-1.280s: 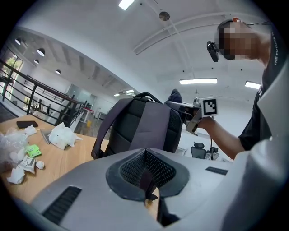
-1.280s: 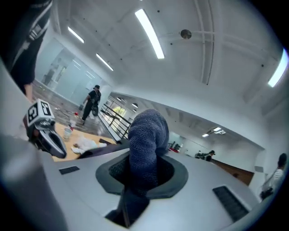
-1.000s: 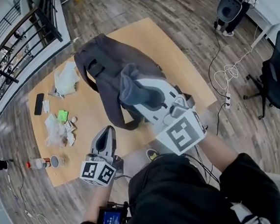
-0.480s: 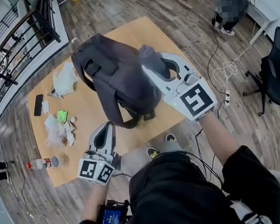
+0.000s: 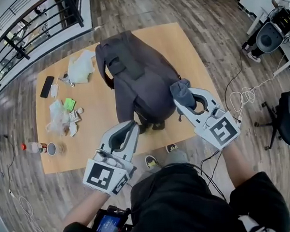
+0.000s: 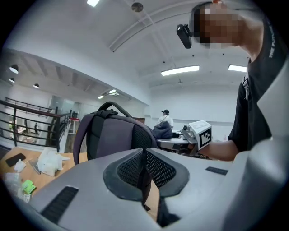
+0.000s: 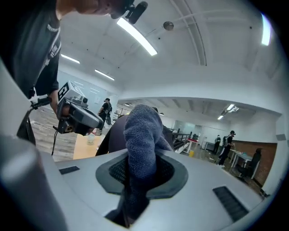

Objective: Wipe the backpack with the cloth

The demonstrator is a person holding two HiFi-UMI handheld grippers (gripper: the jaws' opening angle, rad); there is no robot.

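Backpack (image 5: 139, 83) – dark grey woven fabric, padded mesh back, looped top handle – stands upright at the middle of the pale wooden table (image 5: 192, 47).

Right gripper (image 5: 186, 102): jaws clamped on the cloth (image 5: 182, 93), a blue-grey nubby terry wad bulging above the ribbed black pads. The cloth sits just beside the backpack's lower right side; contact cannot be told.

Left gripper (image 5: 128, 132): jaws pressed together, nothing between the mesh-textured pads, held at the table's near edge, apart from the bag.

Table's left part – flat black phone (image 5: 47, 86), crumpled clear plastic (image 5: 80, 68).
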